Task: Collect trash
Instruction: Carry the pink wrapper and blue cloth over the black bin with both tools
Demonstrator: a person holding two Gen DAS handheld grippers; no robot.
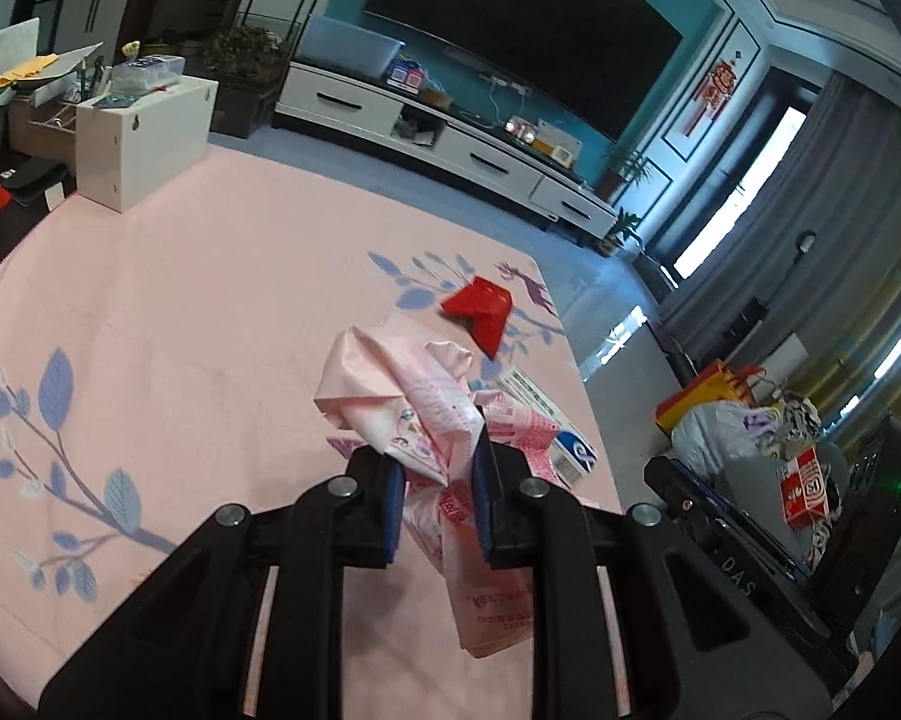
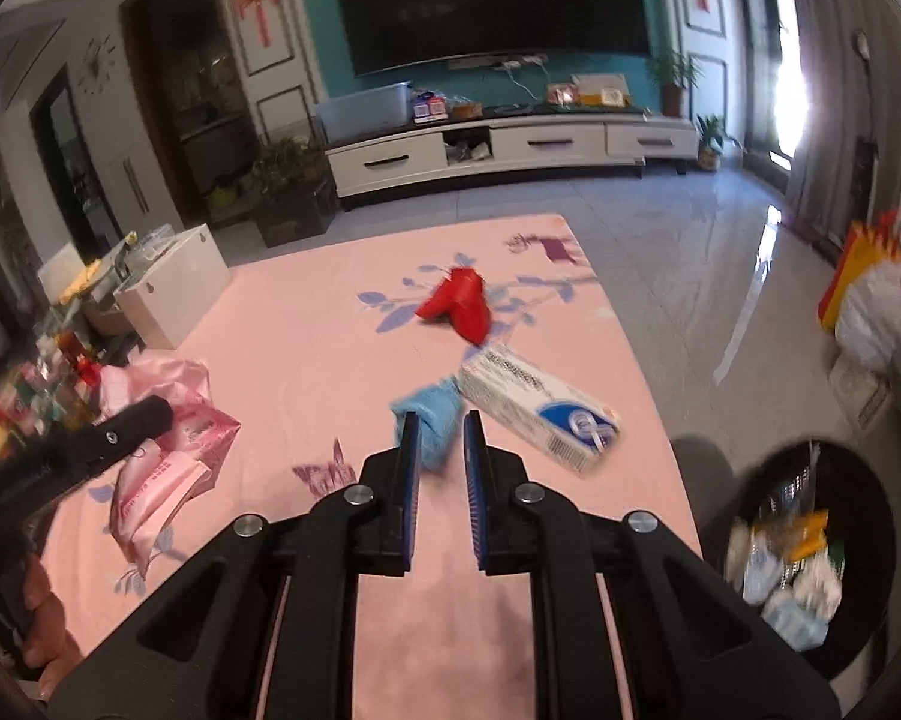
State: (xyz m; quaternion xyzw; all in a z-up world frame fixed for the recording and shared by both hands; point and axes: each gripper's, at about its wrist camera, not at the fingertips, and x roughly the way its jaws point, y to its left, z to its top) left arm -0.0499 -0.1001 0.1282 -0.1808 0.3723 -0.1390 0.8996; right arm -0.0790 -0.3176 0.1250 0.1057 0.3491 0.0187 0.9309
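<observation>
Pink wrapper (image 1: 432,450) inside left tool (image 1: 437,498)

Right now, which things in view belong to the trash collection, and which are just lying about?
Job in hand:
- pink wrapper, clamped in the left gripper
- blue wad, ahead of the open right gripper
- toothpaste box
- red packet
- black bin, already holding trash

Lying about:
- white box
- TV cabinet
- potted plants
</observation>
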